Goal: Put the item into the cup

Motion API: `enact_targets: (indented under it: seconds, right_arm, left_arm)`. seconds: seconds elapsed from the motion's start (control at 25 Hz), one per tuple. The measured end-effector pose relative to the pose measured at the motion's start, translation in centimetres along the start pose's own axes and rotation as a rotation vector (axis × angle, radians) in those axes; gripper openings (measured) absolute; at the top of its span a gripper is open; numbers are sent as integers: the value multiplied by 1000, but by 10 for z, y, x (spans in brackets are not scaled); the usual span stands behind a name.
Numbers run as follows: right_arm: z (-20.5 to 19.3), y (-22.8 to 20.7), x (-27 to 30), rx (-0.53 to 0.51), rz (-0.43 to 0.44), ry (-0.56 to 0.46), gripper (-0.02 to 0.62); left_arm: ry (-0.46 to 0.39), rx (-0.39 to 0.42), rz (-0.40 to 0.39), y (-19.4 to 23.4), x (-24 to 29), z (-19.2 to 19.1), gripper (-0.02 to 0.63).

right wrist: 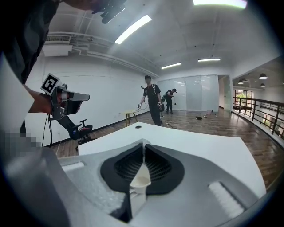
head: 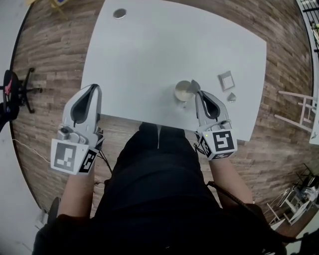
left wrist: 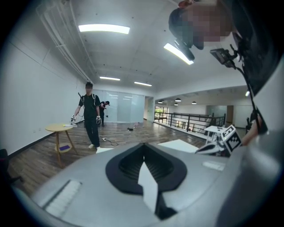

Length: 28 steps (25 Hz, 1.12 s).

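Observation:
A cream cup (head: 183,91) stands near the front edge of the white table (head: 149,50). My right gripper (head: 195,88) is shut, its tip just right of the cup's rim. In the right gripper view the shut jaws (right wrist: 143,146) meet at the tip, and the cup (right wrist: 141,180) shows through the gap below them. I see nothing between the pads. A square grey item (head: 226,80) and a small grey item (head: 232,96) lie right of the cup. My left gripper (head: 93,88) hangs shut at the table's front left corner (left wrist: 143,145), holding nothing.
A grey round disc (head: 119,13) sits at the table's far edge. An office chair (head: 15,92) stands on the wood floor to the left, a white frame (head: 299,107) to the right. Other people (left wrist: 91,115) stand by a round wooden table (left wrist: 60,127) across the room.

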State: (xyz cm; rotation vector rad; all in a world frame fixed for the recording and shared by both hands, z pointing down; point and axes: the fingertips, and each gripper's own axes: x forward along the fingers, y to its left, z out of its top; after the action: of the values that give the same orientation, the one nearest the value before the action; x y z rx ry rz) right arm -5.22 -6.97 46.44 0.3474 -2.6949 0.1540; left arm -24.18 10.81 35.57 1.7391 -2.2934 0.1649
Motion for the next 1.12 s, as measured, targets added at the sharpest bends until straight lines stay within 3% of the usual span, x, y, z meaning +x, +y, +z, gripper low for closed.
enact_targets:
  seconds: [1.12]
  right_arm:
    - [-39,12,12,30,58,85,15]
  left_arm:
    - [75,-56,5,-10,-4,-37,-2]
